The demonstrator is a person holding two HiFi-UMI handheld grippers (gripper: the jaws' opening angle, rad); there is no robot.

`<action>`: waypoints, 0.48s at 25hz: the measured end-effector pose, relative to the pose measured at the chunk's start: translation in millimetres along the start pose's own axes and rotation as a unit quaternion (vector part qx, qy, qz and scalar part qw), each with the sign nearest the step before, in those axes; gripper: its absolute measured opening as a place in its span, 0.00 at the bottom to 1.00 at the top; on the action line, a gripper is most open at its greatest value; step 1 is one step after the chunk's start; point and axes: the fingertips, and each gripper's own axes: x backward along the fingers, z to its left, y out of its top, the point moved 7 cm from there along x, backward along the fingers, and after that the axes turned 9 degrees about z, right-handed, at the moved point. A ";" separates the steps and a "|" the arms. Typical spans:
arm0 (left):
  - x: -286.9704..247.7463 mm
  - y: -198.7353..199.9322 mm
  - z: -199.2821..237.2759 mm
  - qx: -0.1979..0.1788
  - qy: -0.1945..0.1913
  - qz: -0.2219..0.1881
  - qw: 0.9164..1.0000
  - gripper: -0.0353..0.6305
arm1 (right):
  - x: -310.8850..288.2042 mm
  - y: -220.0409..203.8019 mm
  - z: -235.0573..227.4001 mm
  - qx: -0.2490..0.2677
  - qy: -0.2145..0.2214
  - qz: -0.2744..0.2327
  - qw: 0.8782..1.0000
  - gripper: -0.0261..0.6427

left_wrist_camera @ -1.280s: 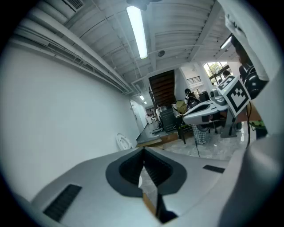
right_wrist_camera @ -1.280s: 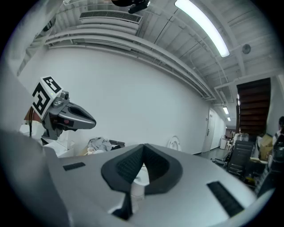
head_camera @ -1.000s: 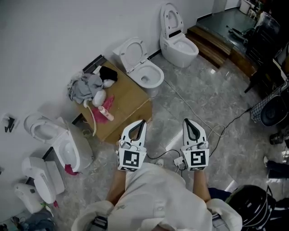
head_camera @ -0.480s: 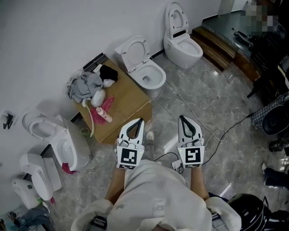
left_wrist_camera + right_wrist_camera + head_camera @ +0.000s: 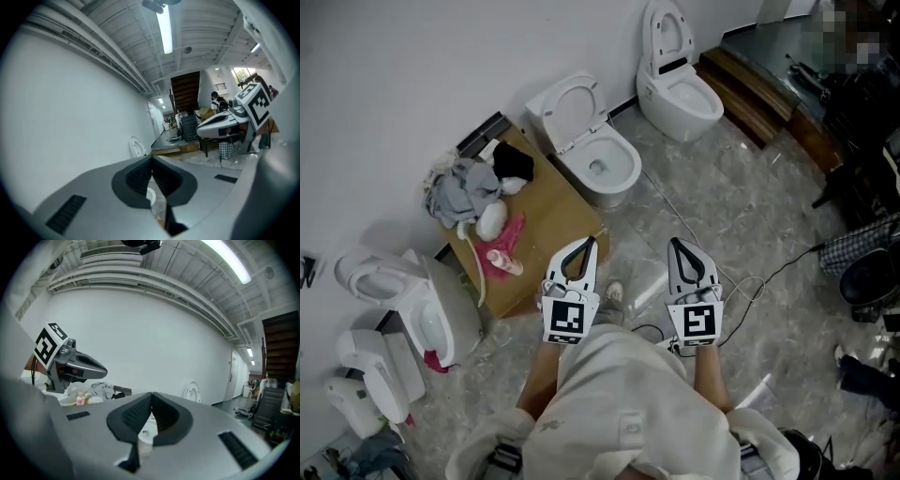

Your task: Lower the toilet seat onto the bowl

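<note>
The left claw [image 5: 592, 244] and right claw [image 5: 674, 244], shut tight and empty with ribbed black pads [image 5: 138, 180] pressed together, are held above a glossy marbled floor [image 5: 741, 206]. The oval white toilet seat [image 5: 565, 110] is seen raised over its glazed bowl [image 5: 605, 169], beside a brown cardboard surface [image 5: 562, 216], near a white wall [image 5: 403, 66].

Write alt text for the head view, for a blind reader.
A person holds the left tool and right tool, both shut and empty, above a grey floor, short of a white toilet whose seat stands raised. A cardboard box with clothes sits left of it; a second toilet stands beyond.
</note>
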 end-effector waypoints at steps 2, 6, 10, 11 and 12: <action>-23.8 3.5 15.0 0.005 -0.001 0.000 1.000 0.07 | -24.3 -0.3 -11.7 -0.001 -0.001 0.003 1.000 0.05; -70.3 9.9 43.6 0.020 -0.008 -0.006 1.000 0.07 | -70.9 4.7 -32.3 -0.007 -0.001 0.005 1.000 0.05; -109.6 13.2 70.3 0.030 -0.015 -0.011 0.999 0.07 | -112.7 17.0 -44.1 -0.003 0.004 0.006 1.000 0.05; -118.9 14.2 76.8 0.031 -0.016 -0.011 0.999 0.07 | -122.5 20.1 -47.0 -0.001 0.004 0.005 1.000 0.05; -127.5 15.1 82.9 0.031 -0.017 -0.012 0.999 0.07 | -131.8 22.2 -50.0 0.001 0.004 0.004 1.000 0.05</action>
